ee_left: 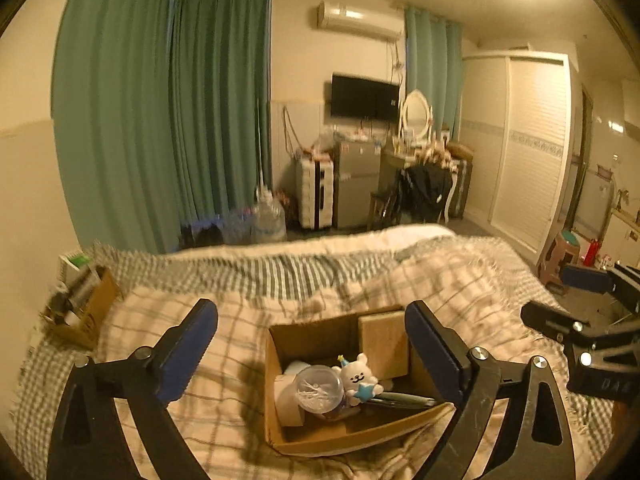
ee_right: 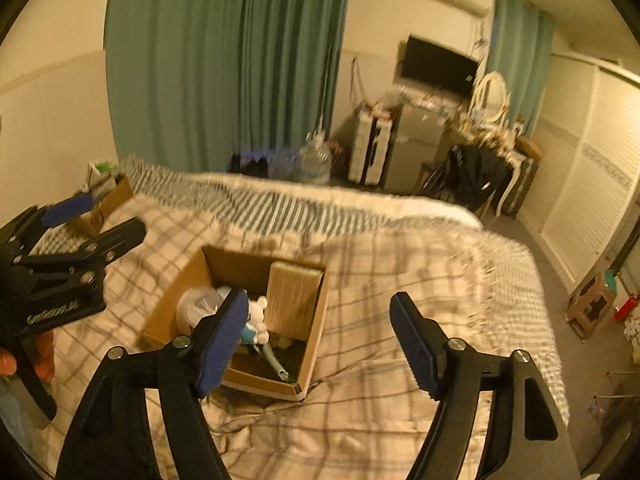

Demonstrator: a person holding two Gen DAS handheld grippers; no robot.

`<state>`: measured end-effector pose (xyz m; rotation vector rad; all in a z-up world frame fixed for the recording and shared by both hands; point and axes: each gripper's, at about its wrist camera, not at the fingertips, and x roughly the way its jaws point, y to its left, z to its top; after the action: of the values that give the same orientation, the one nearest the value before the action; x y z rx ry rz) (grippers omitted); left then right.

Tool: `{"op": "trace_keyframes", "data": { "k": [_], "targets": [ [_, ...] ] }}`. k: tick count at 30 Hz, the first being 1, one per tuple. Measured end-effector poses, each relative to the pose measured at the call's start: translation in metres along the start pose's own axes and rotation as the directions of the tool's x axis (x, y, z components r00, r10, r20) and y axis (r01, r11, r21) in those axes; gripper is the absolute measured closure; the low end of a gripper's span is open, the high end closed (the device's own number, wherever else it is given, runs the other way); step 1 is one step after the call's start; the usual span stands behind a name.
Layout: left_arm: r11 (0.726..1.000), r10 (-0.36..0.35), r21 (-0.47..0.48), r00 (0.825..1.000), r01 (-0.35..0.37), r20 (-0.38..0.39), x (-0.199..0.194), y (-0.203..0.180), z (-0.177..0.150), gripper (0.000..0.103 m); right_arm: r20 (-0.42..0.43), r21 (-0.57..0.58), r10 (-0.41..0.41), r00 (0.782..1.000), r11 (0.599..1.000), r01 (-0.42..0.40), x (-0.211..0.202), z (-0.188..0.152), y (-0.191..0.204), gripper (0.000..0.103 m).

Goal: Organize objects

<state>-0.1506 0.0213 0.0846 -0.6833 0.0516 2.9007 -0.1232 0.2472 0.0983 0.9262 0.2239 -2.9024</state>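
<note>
Checked bedspread (ee_left: 440,280) (rumpled), green curtains (ee_left: 160,120) behind; left gripper (ee_left: 312,344), right gripper (ee_right: 320,336) spread, empty.

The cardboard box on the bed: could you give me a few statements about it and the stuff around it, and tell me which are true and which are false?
1. The cardboard box sits open on the checked bedspread. True.
2. The box is empty. False: it holds a white bear toy, a clear round container, a wooden block and more.
3. The left hand-held gripper is clamped on the bear toy. False: its jaws stand wide open and hold nothing.
4. The right hand-held gripper is open and holds nothing. True.
5. A second cardboard box sits near the wall, at the bed's far left. True.
6. The curtains are red. False: they are green.
</note>
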Motion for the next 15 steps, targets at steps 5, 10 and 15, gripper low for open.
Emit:
{"op": "trace_keyframes", "data": {
  "k": [5, 10, 15],
  "targets": [
    [1.000, 0.017, 0.003, 0.996, -0.018, 0.082, -0.054, -0.003, 0.002, 0.000, 0.102, 0.039, -0.057, 0.993, 0.998, 0.053, -0.050, 0.000, -0.003, 0.013],
    [1.000, 0.023, -0.016, 0.992, -0.021, 0.126, -0.082, -0.004, -0.008, 0.000, 0.185, 0.077, -0.103, 0.977, 0.993, 0.090, -0.079, -0.009, 0.002, 0.000],
    [0.998, 0.050, -0.051, 0.989, -0.043, 0.137, -0.086, 0.000, -0.033, 0.000, 0.211, 0.106, -0.127, 0.969, 0.989, 0.107, -0.082, -0.031, 0.010, 0.001]
  ]
}}
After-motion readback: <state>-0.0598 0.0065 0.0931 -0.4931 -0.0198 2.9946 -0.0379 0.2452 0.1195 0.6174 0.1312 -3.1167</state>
